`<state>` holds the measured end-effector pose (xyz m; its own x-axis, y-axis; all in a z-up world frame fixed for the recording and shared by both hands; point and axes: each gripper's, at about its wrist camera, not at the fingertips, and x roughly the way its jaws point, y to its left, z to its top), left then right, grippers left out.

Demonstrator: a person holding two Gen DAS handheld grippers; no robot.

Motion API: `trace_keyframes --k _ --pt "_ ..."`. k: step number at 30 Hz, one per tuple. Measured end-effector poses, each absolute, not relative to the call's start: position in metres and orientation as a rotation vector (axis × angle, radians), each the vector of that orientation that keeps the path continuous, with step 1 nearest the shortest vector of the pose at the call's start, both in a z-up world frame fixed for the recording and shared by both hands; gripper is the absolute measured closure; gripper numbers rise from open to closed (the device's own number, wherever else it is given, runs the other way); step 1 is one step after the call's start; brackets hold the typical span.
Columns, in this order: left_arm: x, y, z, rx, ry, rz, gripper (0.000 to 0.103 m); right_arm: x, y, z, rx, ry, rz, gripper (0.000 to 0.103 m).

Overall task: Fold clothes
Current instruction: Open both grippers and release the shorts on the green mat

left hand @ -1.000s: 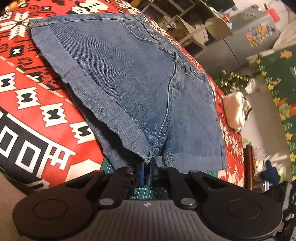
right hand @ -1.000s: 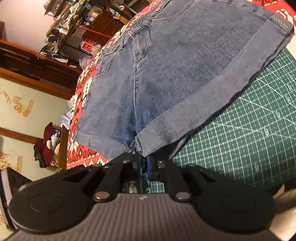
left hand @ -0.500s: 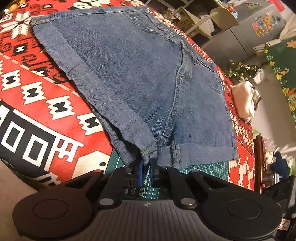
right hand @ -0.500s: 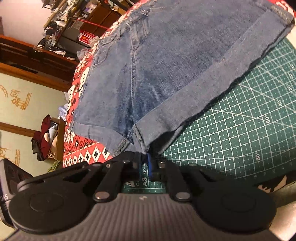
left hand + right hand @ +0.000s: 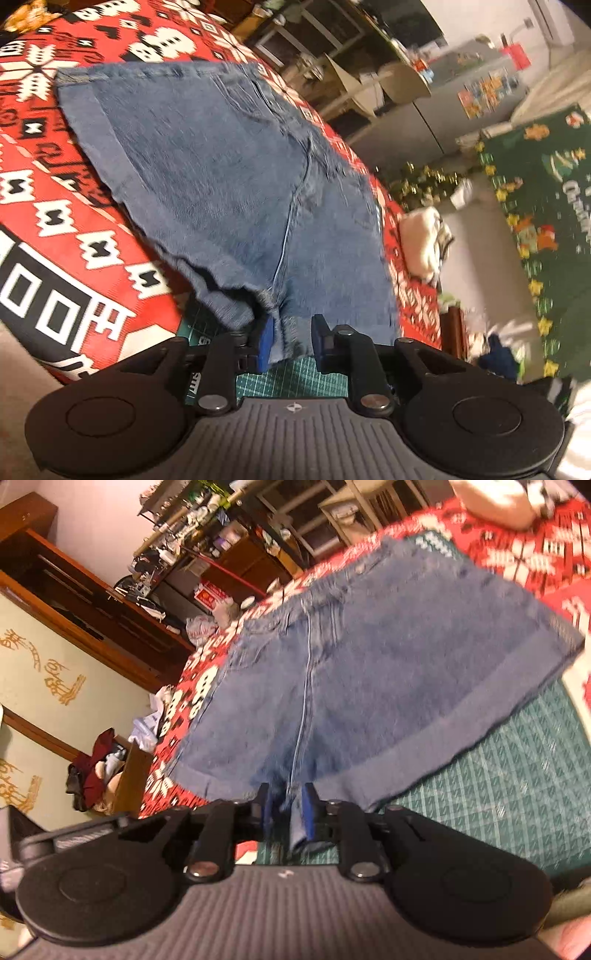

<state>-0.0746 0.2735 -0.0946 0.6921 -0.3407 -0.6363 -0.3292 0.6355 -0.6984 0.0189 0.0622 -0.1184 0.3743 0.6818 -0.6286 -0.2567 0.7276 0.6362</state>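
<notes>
Between the parted fingers of each claw, left (image 5: 291,341) and right (image 5: 287,814), hangs the crotch seam of the denim shorts (image 5: 229,184), thick and stiff-looking cloth that probably holds best at the cuffed hems.

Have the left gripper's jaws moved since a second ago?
Yes. The left gripper was shut on the denim shorts; now its jaws stand apart, with the hem loose between them above the green cutting mat.

Faded blue denim shorts (image 5: 229,177) lie on a red blanket (image 5: 55,221) with white and black geometric motifs. At six o'clock, a green cutting mat (image 5: 509,782) shows a pale grid.
</notes>
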Motion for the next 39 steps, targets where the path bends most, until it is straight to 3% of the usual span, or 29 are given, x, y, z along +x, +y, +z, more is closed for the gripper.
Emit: trace_keyframes --k 6,9,11,12,15,18,23,32,39 --pt "-0.065 0.269 -0.071 -0.841 0.794 -0.017 0.077 0.027 0.054 -0.121 0.493 1.029 0.598 0.076" --pt "-0.039 0.267 -0.082 -0.811 0.831 -0.007 0.081 0.037 0.061 -0.124 0.462 1.033 0.597 0.076" --pt "-0.021 0.268 -0.104 -0.835 0.899 -0.024 0.097 0.044 0.067 -0.130 0.434 1.048 0.602 0.084" --pt "-0.012 0.269 -0.118 -0.860 0.945 -0.019 0.097 0.048 0.071 -0.133 0.419 1.062 0.611 0.096" --pt "-0.005 0.273 -0.142 -0.892 0.996 0.009 0.098 0.059 0.081 -0.143 0.371 1.081 0.605 0.102" --pt "-0.007 0.274 -0.147 -0.898 1.008 0.014 0.103 0.066 0.087 -0.155 0.398 1.128 0.646 0.102" --pt "-0.012 0.273 -0.144 -0.889 1.018 0.013 0.102 0.063 0.085 -0.161 0.371 1.155 0.636 0.102" --pt "-0.015 0.280 -0.121 -0.843 0.837 0.005 0.098 0.063 0.058 -0.141 0.405 1.095 0.587 0.098" --pt "0.000 0.288 -0.147 -0.895 0.955 0.021 0.098 0.070 0.065 -0.150 0.369 1.088 0.573 0.098"
